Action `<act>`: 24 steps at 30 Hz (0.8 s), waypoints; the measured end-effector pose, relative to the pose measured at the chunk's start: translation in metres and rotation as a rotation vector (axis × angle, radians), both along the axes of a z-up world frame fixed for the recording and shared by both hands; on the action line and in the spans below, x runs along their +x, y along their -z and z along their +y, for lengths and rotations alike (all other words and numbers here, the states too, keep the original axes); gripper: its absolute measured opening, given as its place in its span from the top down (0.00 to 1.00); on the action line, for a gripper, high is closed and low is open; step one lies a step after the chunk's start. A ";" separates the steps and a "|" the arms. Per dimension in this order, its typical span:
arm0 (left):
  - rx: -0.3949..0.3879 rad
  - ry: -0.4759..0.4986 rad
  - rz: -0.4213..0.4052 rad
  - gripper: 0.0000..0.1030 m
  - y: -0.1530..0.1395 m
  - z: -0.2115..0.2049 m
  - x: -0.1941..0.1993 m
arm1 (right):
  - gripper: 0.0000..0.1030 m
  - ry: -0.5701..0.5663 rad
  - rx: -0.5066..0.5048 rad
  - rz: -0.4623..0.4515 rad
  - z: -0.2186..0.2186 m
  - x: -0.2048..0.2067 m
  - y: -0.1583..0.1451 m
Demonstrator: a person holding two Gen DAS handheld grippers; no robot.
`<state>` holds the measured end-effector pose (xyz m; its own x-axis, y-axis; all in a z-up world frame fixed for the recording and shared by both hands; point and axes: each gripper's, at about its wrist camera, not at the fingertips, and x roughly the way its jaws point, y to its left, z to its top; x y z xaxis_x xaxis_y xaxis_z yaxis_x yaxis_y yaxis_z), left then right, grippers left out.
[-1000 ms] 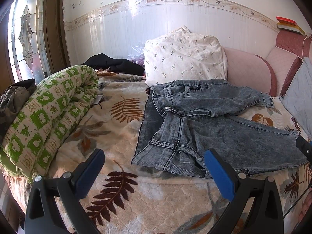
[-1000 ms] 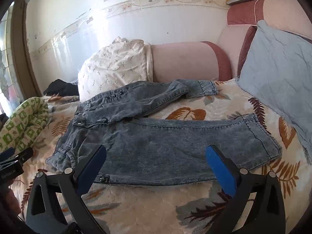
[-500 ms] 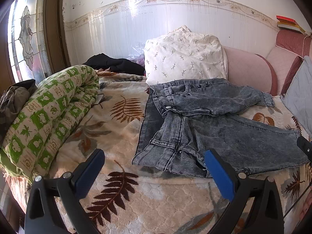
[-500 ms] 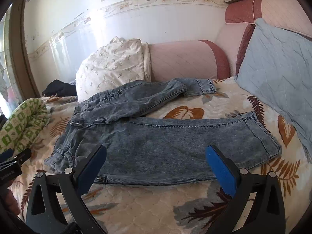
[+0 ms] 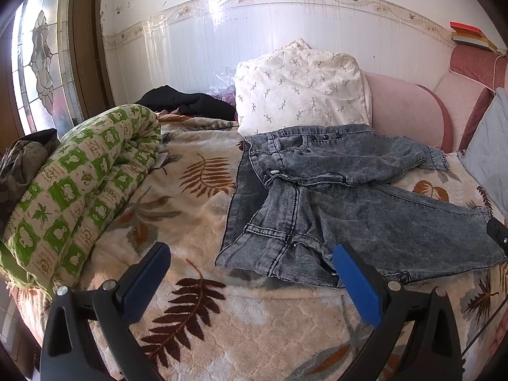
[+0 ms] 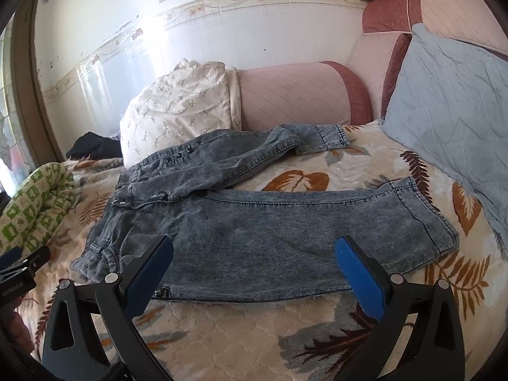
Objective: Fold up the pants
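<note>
Grey acid-wash jeans (image 5: pixel 358 209) lie spread on a leaf-patterned bed cover, waist to the left, legs running right. The near leg lies flat; the far leg is rumpled toward the headboard. They also show in the right wrist view (image 6: pixel 260 222). My left gripper (image 5: pixel 250 273) is open and empty, hovering just before the crumpled waist corner. My right gripper (image 6: pixel 254 263) is open and empty, just above the near leg's front edge. The left gripper's tip shows at the left edge of the right wrist view (image 6: pixel 22 263).
A rolled green-and-white quilt (image 5: pixel 76 187) lies along the left side. A floral pillow (image 5: pixel 301 89) and pink headboard cushion (image 5: pixel 409 111) stand behind the jeans. A blue-grey pillow (image 6: pixel 451 101) leans at the right. Dark clothes (image 5: pixel 187 101) lie at the back.
Both grippers have crept slightly forward toward the jeans; the jeans sit a little lower and nearer in both views. Both stay open.
</note>
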<state>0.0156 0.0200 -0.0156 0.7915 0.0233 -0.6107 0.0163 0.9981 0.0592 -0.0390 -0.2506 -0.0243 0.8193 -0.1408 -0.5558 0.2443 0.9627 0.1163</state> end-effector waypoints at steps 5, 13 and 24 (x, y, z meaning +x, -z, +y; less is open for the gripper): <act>-0.001 0.000 0.001 0.00 0.001 0.001 0.000 | 0.00 0.001 0.001 0.002 0.000 0.001 0.001; 0.004 -0.001 0.002 0.00 0.002 0.000 0.000 | 0.00 -0.001 0.005 0.007 -0.001 0.001 0.001; 0.005 0.000 0.023 0.00 0.008 0.002 0.005 | 0.00 0.007 0.009 0.014 -0.005 0.004 0.004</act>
<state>0.0204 0.0225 -0.0234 0.7772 0.0265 -0.6287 0.0175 0.9978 0.0638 -0.0355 -0.2555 -0.0288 0.8107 -0.1413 -0.5682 0.2523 0.9600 0.1212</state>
